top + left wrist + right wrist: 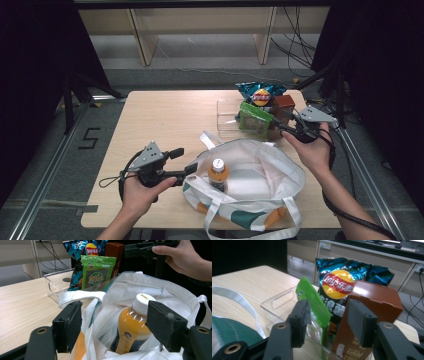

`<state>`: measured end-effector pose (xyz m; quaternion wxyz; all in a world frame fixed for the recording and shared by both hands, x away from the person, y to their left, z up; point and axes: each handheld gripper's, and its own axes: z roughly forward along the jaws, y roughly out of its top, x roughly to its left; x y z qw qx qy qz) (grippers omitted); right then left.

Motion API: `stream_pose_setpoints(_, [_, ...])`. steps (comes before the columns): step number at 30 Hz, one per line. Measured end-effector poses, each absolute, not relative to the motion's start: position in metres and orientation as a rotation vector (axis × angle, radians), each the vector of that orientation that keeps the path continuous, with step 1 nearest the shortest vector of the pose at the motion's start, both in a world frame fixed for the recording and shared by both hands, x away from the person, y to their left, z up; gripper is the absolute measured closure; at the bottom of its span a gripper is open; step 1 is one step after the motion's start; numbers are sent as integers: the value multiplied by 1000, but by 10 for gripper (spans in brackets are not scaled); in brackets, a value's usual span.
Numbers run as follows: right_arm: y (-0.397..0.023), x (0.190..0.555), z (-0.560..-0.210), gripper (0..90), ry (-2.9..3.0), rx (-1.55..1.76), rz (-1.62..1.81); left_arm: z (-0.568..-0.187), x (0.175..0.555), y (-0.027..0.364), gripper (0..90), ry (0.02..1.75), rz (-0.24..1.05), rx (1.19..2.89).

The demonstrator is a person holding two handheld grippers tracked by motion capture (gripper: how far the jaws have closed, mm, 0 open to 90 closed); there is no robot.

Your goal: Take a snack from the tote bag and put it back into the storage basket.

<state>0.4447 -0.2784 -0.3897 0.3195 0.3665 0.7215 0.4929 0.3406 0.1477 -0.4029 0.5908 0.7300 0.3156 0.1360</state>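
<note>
So the left hand (142, 192) comes in from the bottom edge and holds the left gripper (186, 161) roughly level, aimed right at the bag (270, 175). From the left gripper view its jaws stand wide apart with the bag's rim between them; whether a pad actually touches the cloth, can't tell. The juice bottle (133, 325) stands upright inside the bag, white cap on top, just past those jaws.

The right hand (312, 152) is stretched out toward the far right corner of the table (165, 115), palm wrapped under the right gripper (284, 129), which points left at the snacks. Its jaws are about halfway open and hold nothing. In the right gripper view they sit in front of the green pack (313, 307) and the brown box (374, 300), not touching either. Both of those stand in a clear tray (278, 301), with the chips bag (342, 282) right behind them.
</note>
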Motion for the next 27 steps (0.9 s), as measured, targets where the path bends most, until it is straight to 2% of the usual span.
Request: stream_pose_setpoints(27, [-322, 399, -387, 505, 1849, 1058, 1281, -399, 335, 143, 282, 697, 318, 1698])
